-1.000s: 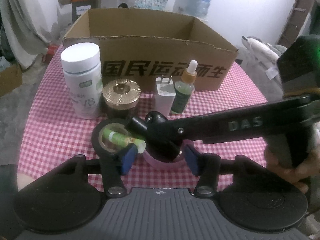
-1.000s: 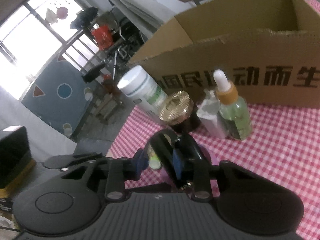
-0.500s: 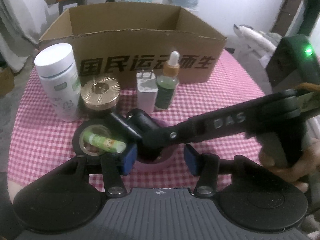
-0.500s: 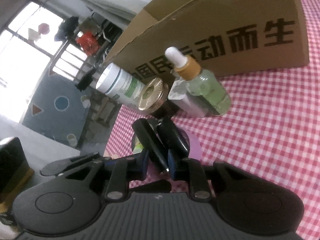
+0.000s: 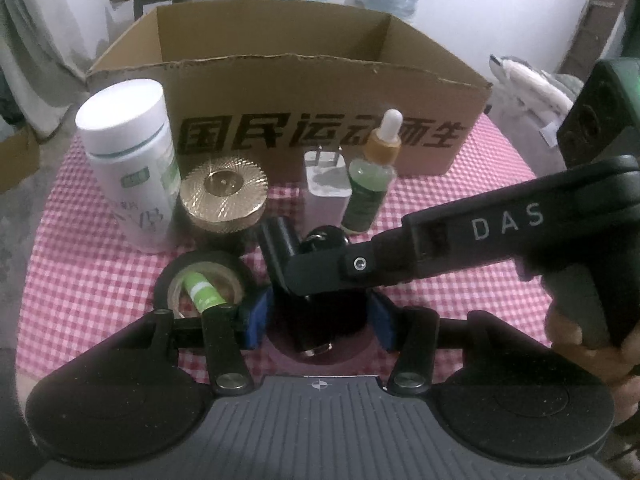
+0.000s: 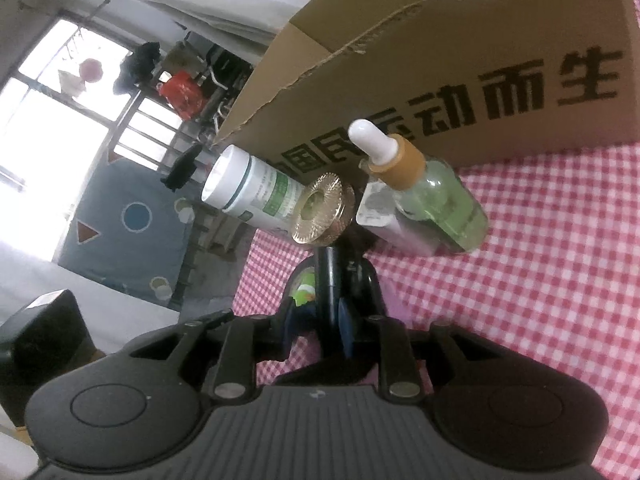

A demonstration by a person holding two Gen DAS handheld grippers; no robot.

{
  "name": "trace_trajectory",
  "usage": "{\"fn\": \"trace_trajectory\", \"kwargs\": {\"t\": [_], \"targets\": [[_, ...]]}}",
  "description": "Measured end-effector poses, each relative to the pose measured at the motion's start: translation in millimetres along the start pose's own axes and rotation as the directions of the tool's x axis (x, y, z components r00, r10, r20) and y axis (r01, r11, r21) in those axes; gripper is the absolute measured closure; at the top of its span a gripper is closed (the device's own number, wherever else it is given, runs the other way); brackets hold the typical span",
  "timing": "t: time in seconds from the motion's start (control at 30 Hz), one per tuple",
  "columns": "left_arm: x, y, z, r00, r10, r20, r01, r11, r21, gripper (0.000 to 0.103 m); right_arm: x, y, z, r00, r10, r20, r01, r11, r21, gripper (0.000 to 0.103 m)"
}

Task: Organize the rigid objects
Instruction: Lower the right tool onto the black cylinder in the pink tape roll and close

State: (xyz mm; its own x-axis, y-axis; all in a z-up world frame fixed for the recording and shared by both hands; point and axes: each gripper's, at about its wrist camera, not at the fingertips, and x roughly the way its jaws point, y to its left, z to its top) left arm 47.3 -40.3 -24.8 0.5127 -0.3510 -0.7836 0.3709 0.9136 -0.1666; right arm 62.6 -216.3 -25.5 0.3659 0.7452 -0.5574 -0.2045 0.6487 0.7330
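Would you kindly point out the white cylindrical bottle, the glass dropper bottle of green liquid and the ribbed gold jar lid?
White cylindrical bottle [image 5: 132, 168]: left wrist view, on its labelled side.
Glass dropper bottle of green liquid [image 6: 440, 208]: right wrist view, on its glass body.
Ribbed gold jar lid [image 5: 223, 184]: left wrist view, on its top face.

The brown cardboard box has big black Chinese characters across its front, 国民运动而生. The black arm of the right gripper says "DAS" in pale letters. The white plastic bottle's label is too blurry to read.
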Motion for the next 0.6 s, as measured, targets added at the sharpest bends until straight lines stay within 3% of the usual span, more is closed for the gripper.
{"fn": "trace_trajectory", "kwargs": {"t": [0.3, 0.4, 0.6], "targets": [[-2.2, 4.7, -3.1, 1.000, -0.019, 0.011, 0.019, 1.000, -0.006, 0.056, 8.5, 0.7, 8.0, 0.999, -0.023, 0.035, 0.022, 0.999, 0.048, 0.078], [-3.9, 8.1, -5.0, 0.999, -0.039, 0.000, 0.039, 0.999, -0.022, 0.063, 14.0, 3.6, 10.6, 0.998, -0.049, 0.044, 0.046, 0.997, 0.057, 0.078], [-9.0, 8.4, -7.2, 0.999, -0.042, 0.005, 0.042, 0.999, -0.028, 0.067, 25.9, 16.1, 12.7, 0.995, -0.097, 0.036, 0.098, 0.995, -0.009, 0.077]]}}
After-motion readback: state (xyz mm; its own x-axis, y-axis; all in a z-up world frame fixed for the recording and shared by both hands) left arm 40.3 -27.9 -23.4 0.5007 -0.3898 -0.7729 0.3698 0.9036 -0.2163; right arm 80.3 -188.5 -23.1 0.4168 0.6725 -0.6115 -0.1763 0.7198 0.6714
